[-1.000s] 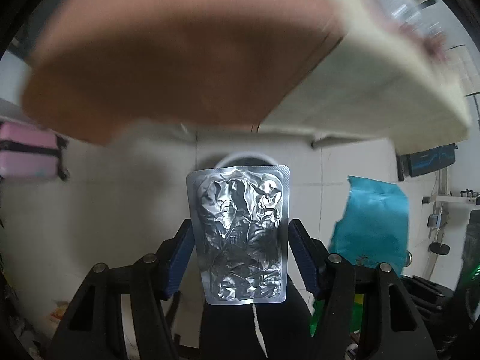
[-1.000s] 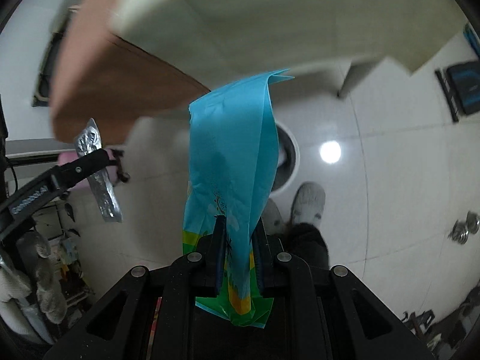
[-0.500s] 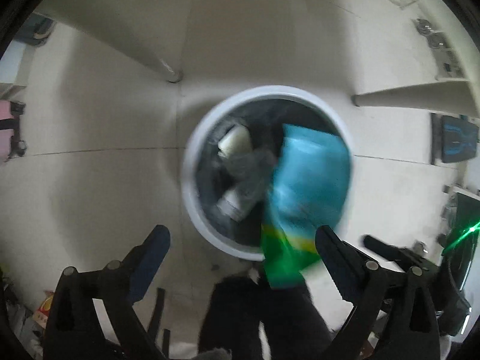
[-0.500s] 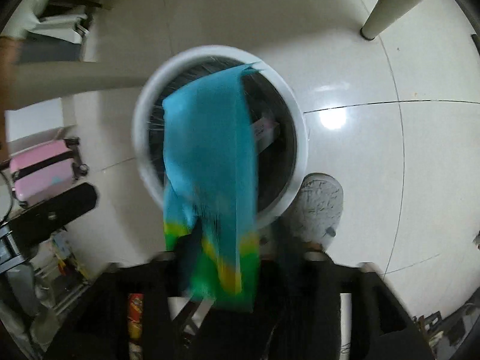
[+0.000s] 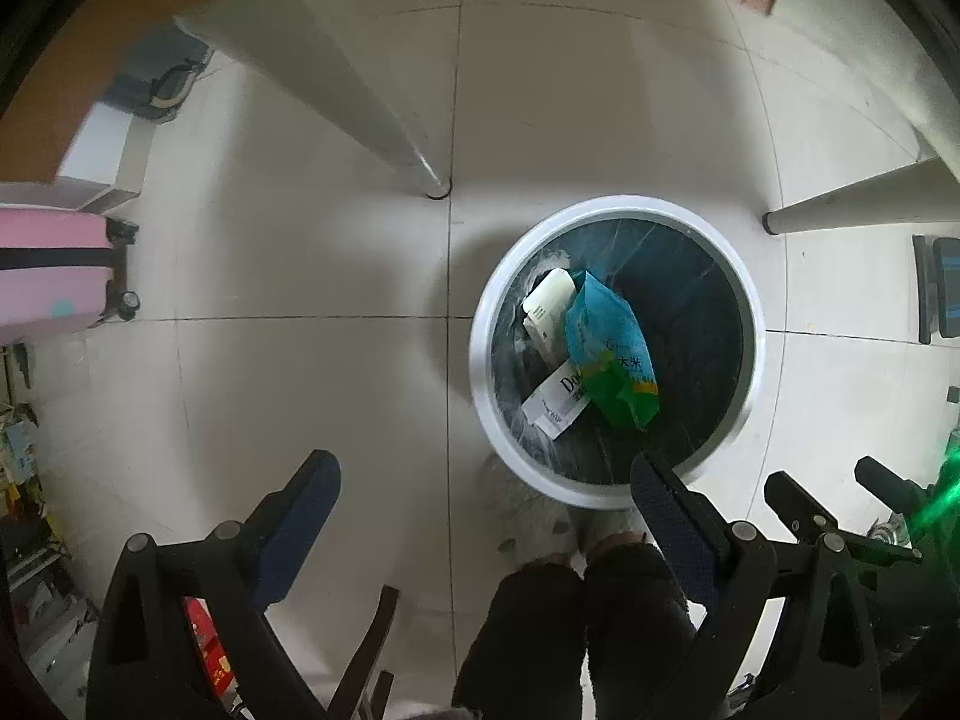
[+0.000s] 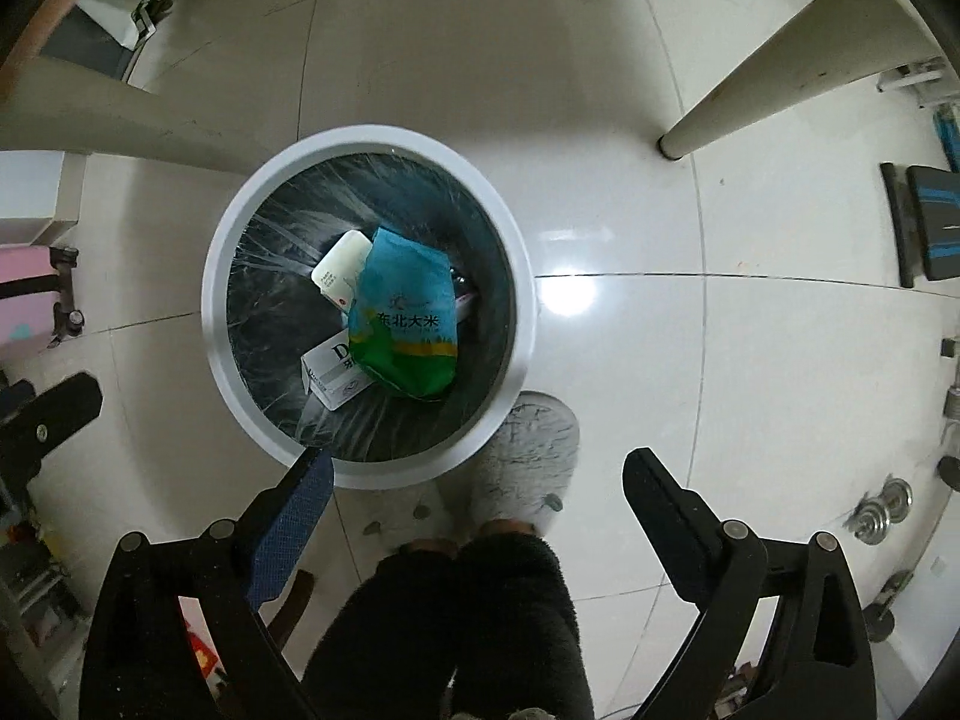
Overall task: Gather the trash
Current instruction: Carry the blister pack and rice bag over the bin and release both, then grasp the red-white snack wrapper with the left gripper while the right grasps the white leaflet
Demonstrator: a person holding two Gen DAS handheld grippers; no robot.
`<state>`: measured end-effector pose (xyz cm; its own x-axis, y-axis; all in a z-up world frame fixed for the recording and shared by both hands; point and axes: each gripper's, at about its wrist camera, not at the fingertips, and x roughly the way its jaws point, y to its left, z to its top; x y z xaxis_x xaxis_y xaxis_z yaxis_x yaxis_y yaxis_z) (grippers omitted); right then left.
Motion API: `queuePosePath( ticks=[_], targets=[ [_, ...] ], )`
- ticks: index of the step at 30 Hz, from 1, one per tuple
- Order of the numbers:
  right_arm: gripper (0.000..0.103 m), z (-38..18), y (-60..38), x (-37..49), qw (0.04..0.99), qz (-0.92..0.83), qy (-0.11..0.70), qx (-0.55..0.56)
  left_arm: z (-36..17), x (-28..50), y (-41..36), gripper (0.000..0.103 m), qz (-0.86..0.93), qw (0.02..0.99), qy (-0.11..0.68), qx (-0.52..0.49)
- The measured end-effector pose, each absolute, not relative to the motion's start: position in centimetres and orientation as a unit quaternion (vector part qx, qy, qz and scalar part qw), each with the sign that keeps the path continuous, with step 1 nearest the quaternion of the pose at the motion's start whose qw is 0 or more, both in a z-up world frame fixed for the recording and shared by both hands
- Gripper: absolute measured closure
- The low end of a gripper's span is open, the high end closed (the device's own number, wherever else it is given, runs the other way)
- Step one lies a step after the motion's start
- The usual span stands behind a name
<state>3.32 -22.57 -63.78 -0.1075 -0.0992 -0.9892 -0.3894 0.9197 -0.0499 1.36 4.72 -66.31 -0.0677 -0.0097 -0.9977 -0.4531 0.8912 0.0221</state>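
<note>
So we're looking straight down at the floor here, and both grippers are empty. The left gripper (image 5: 486, 480) has its fingers (image 5: 303, 507) spread wide apart with nothing between them, just tile below. The right gripper (image 6: 477, 474) is the same story, except its fingers (image 6: 294, 510) are still swinging apart at this moment — nothing between them either, only the floor and a fuzzy grey slipper (image 6: 528, 456) underneath. The trash we care about is already down in the round white trash bin (image 6: 228, 354), which has a dark liner bag inside. The blue and green rice bag (image 6: 408, 318) lies crumpled on top of the pile, roughly in the middle of the bin, with Chinese print across its front. Tucked partly under it on the left are a white box with dark lettering (image 6: 333, 372) and a small white packet (image 6: 339, 264) nearer the far rim. From the left wrist view the bin (image 5: 480, 324) sits off to the right of that gripper, and the rice bag (image 5: 612, 354) shows there too, leaning over the white box (image 5: 555, 402). The person's legs in dark fleecy trousers (image 6: 456, 618) stand right next to the bin, and one slipper is touching its near wall as far as we can tell. A pale table leg (image 5: 360, 96) comes down to the floor beyond the bin — and a pink suitcase (image 5: 51, 270) sits at the left edge, well apart from everything.
</note>
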Motion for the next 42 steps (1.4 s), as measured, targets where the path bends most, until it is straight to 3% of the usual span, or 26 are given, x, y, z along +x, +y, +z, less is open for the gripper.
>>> queuePosePath(
  ticks=[13, 17, 32, 42],
  targets=[
    [0.005, -54.5, -21.4, 1.8, 0.676, 0.119, 0.706, -0.172, -58.3, -0.4, 4.1, 0.004, 0.175, 0.677, 0.692, -0.182],
    [0.0, -49.8, -21.2, 0.9, 0.684, 0.126, 0.697, -0.174, -54.4, -1.2, 3.7, 0.004, 0.173, 0.683, 0.686, -0.182],
    [0.0, -27.6, -21.1, -2.1, 0.715, 0.154, 0.67, -0.127, -35.5, -4.9, 3.3, 0.004, 0.172, 0.73, 0.632, -0.194],
    [0.0, -14.4, -23.1, 5.8, 0.774, 0.126, 0.615, -0.074, -27.2, 1.9, 3.2, 0.004, 0.161, 0.767, 0.579, -0.224]
  ],
)
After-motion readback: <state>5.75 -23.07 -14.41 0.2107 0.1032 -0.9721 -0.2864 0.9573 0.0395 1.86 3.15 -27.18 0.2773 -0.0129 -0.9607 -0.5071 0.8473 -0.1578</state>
